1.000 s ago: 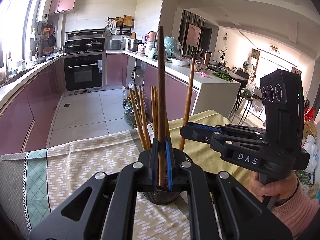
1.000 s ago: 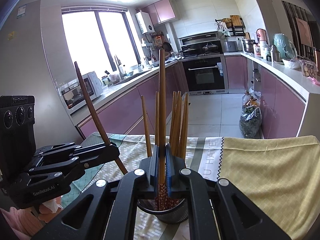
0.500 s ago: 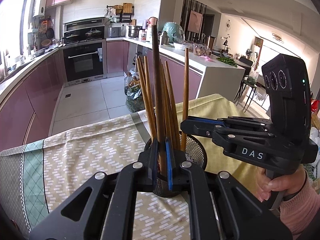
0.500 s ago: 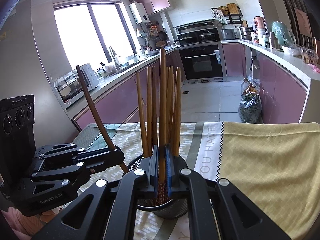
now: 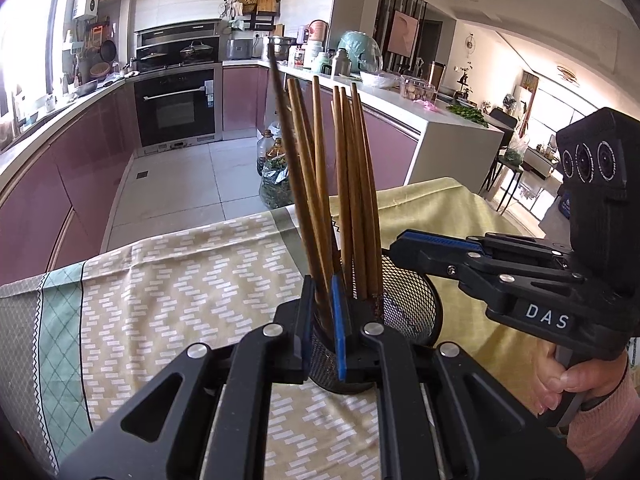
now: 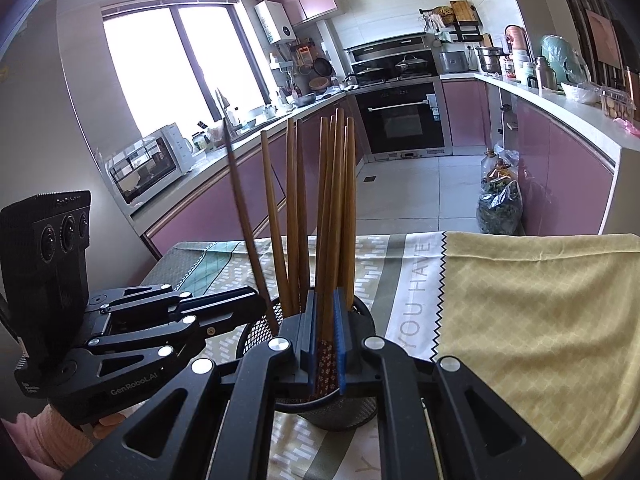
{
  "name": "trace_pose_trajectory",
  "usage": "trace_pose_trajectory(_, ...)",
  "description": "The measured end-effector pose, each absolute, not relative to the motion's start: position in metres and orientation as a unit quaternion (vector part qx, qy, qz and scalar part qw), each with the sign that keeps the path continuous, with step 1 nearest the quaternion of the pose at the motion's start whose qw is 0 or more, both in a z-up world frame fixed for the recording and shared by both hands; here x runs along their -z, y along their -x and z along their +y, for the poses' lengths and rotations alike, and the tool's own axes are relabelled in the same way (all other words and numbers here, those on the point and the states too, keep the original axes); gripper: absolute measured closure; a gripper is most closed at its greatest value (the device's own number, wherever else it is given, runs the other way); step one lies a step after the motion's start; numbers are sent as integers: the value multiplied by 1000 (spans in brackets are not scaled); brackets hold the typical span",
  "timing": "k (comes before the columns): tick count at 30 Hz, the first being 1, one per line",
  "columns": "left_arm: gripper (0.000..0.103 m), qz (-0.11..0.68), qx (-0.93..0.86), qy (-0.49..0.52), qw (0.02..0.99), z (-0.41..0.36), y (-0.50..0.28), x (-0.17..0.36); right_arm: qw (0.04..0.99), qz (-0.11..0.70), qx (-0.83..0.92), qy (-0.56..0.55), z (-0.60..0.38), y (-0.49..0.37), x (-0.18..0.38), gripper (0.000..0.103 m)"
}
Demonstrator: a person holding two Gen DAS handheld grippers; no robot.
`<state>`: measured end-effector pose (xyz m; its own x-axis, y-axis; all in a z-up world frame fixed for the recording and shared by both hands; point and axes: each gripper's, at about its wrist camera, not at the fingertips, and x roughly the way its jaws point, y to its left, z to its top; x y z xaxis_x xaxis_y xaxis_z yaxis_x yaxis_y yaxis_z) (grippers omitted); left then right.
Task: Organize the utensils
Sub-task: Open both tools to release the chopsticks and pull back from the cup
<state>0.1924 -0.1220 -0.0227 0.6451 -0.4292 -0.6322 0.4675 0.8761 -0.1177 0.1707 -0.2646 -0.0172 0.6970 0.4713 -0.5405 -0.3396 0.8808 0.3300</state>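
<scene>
A black mesh holder [image 5: 412, 308] [image 6: 348, 412] stands on the tablecloth with several brown wooden chopsticks [image 5: 352, 200] [image 6: 296, 220] upright in it. My left gripper [image 5: 322, 314] [image 6: 256, 300] is shut on a darker chopstick [image 5: 288, 152] [image 6: 240, 208], which leans left with its lower end inside the holder. My right gripper [image 6: 326, 320] [image 5: 400, 246] sits over the rim. Its jaws are just starting to open, with a chopstick with a patterned end [image 6: 332, 240] still between its blue pads. The two grippers meet over the holder from opposite sides.
The table carries a patterned cloth [image 5: 180, 300] and a yellow cloth [image 6: 540, 320]. A hand in a pink sleeve [image 5: 576, 388] holds the right gripper's handle. Beyond the table edge lie the kitchen floor, purple cabinets [image 6: 560, 168], an oven and a white counter.
Both grippers have sunk towards the holder, carrying their chopsticks down among the others. The holder's rim now shows clearly under both sets of fingers.
</scene>
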Motion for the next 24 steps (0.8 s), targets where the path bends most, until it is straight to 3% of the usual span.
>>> trace_pose_trajectory(5, 89, 337, 244, -25, 909, -118, -189, 25, 916, 318, -221, -103, -267, -164, 18, 95)
trace_pose_trajectory(7, 85, 331, 243, -21, 911, -115, -185, 24, 917, 315, -221, -103, -267, -159, 18, 89)
trace_pose_trajectory(11, 67, 305, 228, -13, 925, -103, -168, 20, 923, 300, -219, -99, -266, -147, 15, 72)
trace_pose_trajectory(13, 52, 290, 219, -6, 932, -96, -158, 17, 928, 289, -214, -95, -264, -137, 13, 62)
trace_pose_trajectory(14, 51, 281, 214, -7, 936, -93, -153, 16, 932, 282, -208, -92, -264, -133, 12, 53)
trace_pose_trajectory(15, 46, 270, 205, -10, 941, -89, -146, 15, 937, 274, -200, -87, -265, -128, 11, 50)
trace_pose_trajectory(17, 26, 249, 182, -13, 951, -81, -134, 13, 944, 260, -184, -81, -264, -117, 9, 45)
trace_pose_trajectory(18, 11, 236, 168, -10, 957, -76, -127, 12, 948, 252, -176, -78, -263, -112, 9, 35)
trace_pose_trajectory(24, 6, 195, 127, 2, 973, -51, -93, 3, 969, 203, -137, -41, -250, -85, 4, 10)
